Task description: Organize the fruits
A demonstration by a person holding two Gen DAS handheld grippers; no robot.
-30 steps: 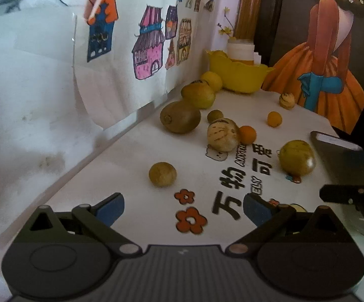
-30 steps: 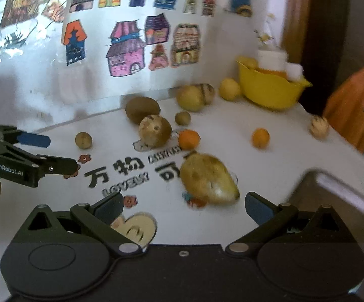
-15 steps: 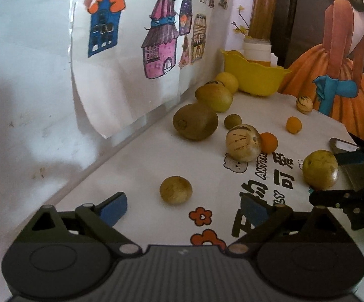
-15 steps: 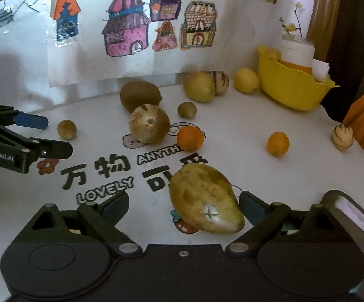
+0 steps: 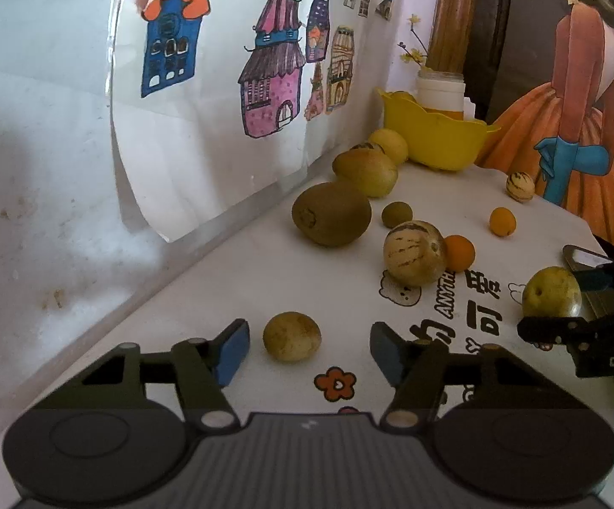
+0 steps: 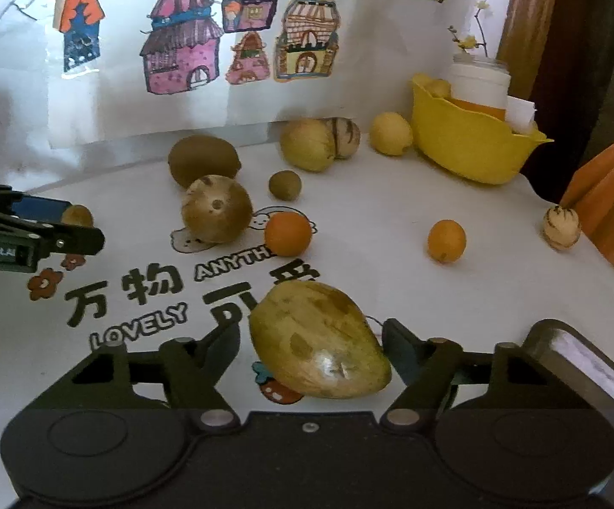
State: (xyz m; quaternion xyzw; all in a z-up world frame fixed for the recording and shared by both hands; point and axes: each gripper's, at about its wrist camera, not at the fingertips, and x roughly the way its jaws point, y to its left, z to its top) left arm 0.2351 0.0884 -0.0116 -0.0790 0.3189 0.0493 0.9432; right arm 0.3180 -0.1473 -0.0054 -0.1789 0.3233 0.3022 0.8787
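A small round brownish-yellow fruit point(image 5: 292, 336) lies on the white printed tablecloth point(image 5: 264, 280) between the fingers of my left gripper point(image 5: 309, 339). The jaws are closing; the left pad is near the fruit and the right pad is clearly apart from it. A large yellow-green mango-like fruit point(image 6: 319, 339) lies between the fingers of my right gripper point(image 6: 311, 335). These jaws are closing too, with thin gaps at both pads. Each gripper appears in the other view: the right gripper point(image 5: 555, 301) around its fruit, the left gripper point(image 6: 73, 220) around the small fruit.
A yellow bowl point(image 6: 468, 148) with a white jar point(image 6: 478, 80) stands at the back right. A kiwi point(image 5: 332, 214), a striped melon point(image 5: 413, 252), small orange fruits point(image 6: 288, 233) and several others lie scattered. A metal tray edge point(image 6: 582, 356) is at right. The wall with drawings runs along the left.
Both grippers moved forward and brought their fruit between the fingers. Both pairs of jaws narrowed from wide open to close around the fruit.
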